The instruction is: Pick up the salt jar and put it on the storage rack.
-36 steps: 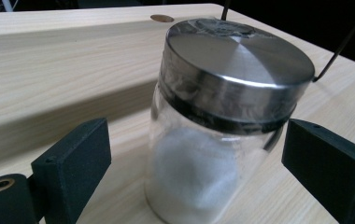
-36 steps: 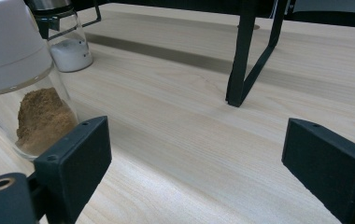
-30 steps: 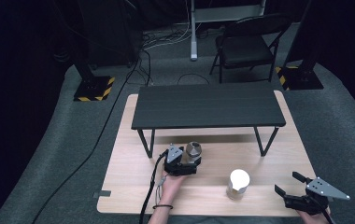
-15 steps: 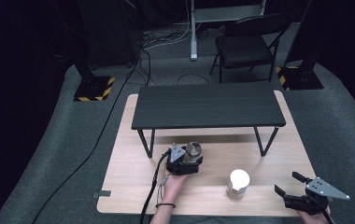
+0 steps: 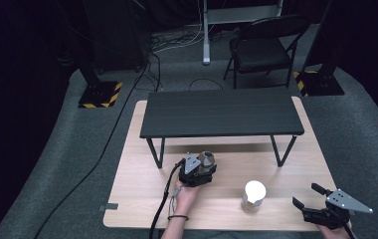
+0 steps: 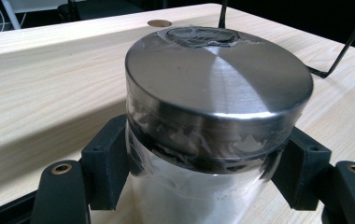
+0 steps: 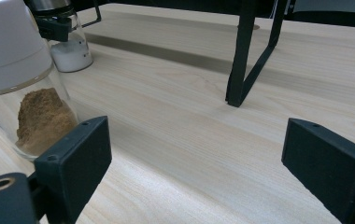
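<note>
Glass jars number two beside the black bench [image 5: 222, 113]: left gripper [image 6: 203, 168] has just closed on the steel-lidded jar [image 6: 213, 93]; right gripper [image 7: 199, 172] gapes wide, empty, near the white-lidded jar [image 7: 21, 84].

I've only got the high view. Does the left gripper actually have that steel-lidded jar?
Observer: Yes. The left gripper has just been closing; its pads press the jar below the lid.
Operator: What's in it?
Observer: White grains at the bottom, by the right gripper view.
Operator: And the white-lidded jar?
Observer: Brown powder, heaped against the glass.
</note>
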A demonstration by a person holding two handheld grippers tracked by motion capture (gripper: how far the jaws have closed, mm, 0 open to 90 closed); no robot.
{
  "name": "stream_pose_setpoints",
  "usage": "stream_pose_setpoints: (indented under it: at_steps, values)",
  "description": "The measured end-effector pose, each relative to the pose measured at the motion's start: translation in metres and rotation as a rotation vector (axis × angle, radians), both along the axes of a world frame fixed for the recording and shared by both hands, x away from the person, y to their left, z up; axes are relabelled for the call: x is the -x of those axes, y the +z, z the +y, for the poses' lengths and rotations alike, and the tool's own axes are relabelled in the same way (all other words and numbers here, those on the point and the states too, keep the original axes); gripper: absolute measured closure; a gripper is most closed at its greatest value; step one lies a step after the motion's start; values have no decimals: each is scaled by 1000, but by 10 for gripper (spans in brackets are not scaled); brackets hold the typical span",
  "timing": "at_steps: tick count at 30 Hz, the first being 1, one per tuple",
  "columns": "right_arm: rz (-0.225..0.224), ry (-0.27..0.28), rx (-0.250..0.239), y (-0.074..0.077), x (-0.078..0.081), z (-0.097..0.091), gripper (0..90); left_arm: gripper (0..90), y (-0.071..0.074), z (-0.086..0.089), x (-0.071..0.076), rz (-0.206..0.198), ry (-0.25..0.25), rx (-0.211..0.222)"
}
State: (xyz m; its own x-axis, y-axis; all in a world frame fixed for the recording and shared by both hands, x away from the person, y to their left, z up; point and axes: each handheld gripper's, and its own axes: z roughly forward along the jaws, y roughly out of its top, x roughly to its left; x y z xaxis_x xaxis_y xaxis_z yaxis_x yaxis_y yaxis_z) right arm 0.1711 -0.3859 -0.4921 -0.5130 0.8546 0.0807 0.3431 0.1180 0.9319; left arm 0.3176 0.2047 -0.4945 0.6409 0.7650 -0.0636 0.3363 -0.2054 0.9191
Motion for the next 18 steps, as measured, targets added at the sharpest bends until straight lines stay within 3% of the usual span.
stream_pose_setpoints:
  at_steps: [4, 11, 18]
  values:
    - [0, 0, -1, 0, 0, 0, 68, 296, 2, 2, 1, 7, -6, 4]
    - [1, 0, 0, 0, 0, 1, 68, 297, 12, 8, 8, -14, -49, 29]
    - [1, 3, 3, 0, -1, 1, 68, 299, 20, 14, 16, -26, -50, 38]
